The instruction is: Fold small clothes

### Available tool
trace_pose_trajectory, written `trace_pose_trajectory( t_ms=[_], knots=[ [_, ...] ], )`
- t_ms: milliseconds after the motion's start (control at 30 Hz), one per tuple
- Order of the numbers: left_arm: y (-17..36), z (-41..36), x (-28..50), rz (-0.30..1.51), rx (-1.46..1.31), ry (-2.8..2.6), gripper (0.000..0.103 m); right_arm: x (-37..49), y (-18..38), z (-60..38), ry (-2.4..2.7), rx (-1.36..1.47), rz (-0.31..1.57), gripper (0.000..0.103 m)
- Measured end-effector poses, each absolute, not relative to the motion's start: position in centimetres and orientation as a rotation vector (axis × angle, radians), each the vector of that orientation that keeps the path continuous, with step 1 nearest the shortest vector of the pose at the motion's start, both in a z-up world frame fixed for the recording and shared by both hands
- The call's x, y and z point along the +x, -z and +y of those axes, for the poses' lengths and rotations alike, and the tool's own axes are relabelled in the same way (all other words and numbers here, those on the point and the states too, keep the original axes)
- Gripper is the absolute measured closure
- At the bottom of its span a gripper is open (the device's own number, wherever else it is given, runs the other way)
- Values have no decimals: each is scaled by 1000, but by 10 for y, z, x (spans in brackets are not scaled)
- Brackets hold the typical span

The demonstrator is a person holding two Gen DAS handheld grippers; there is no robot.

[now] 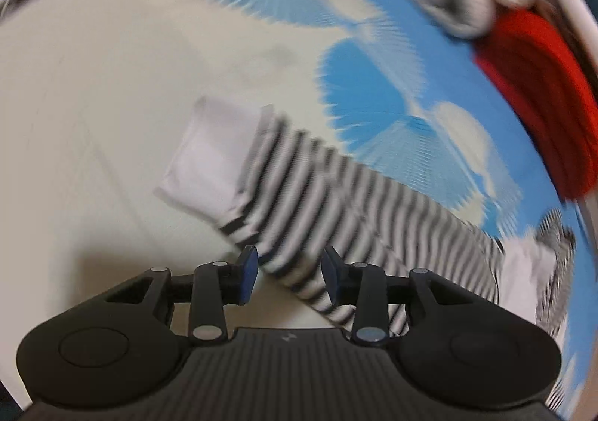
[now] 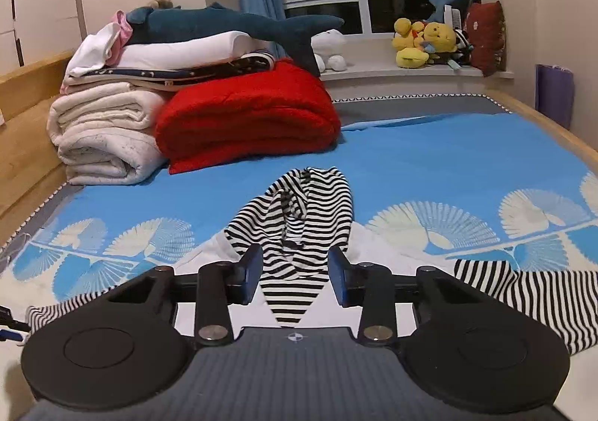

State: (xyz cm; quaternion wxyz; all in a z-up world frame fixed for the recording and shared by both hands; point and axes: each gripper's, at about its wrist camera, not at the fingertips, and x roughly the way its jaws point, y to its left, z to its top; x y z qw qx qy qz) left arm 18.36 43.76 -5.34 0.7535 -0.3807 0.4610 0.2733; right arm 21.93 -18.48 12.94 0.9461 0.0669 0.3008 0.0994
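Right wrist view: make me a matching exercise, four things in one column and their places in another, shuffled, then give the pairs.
Things:
1. plush shark
2. red blanket
3. yellow plush toys
4. striped hood

Places:
A. on the windowsill
B. on the blue bedspread, straight ahead of the right claw
C. on top of the folded stack at the left
D. on the bed, right of the rolled white quilt

Pairs: 1-C, 2-D, 3-A, 4-B
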Motion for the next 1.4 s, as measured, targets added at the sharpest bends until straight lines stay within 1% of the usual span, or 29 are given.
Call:
trace_pose_trajectory(
  t_ms=[100,333,367,433,467,500,567,633,700,733,867,933,967,1000,1033,1067,1100,1133,1167,1200,1233,1333,1400],
  knots=[
    [64,451,181,1018,-881,-645,61,231,-120,-188,-192,149,658,64],
    [76,454,188,1004,-866,-714,62,229,-108,-192,-179,126,704,62],
    [75,452,190,1000,-854,-719,65,228,-106,-193,-175,123,708,62],
    [71,448,192,992,-825,-755,98,227,-104,-195,-168,115,717,62],
    [68,447,193,983,-805,-770,98,227,-102,-196,-163,111,723,62],
    [60,443,194,960,-771,-794,101,226,-101,-198,-154,107,728,62],
    [37,427,201,899,-696,-811,102,225,-100,-202,-146,105,729,63],
    [4,399,214,811,-602,-765,102,223,-98,-208,-132,105,734,63],
    [-32,354,230,713,-515,-652,102,223,-97,-213,-121,121,742,69],
    [-45,333,236,681,-489,-596,102,223,-97,-217,-115,138,748,74],
    [-91,217,255,581,-422,-263,102,226,-91,-226,-91,191,776,75],
    [-105,155,261,577,-408,-41,102,228,-87,-228,-82,206,792,75],
    [-108,126,264,607,-407,100,102,229,-86,-228,-78,208,797,75],
    [-110,99,268,657,-403,264,96,230,-84,-228,-70,204,800,75],
    [-112,81,268,678,-388,367,94,232,-82,-228,-62,199,802,75],
    [-117,71,262,671,-357,401,94,234,-81,-228,-49,196,804,75],
    [-127,71,254,645,-327,399,89,237,-80,-229,-36,200,807,74],
    [-137,83,246,615,-329,380,78,239,-79,-231,-24,211,812,74],
    [-145,98,238,591,-343,348,69,241,-78,-234,-12,230,819,74],
    [-157,124,224,558,-353,267,58,244,-76,-237,-3,248,826,73],
    [-164,145,212,530,-352,192,50,246,-74,-238,8,272,836,72],
    [-175,219,150,429,-319,-98,41,252,-64,-240,42,340,880,69],
    [-162,264,92,393,-267,-299,39,255,-54,-238,58,396,917,68]
  ],
)
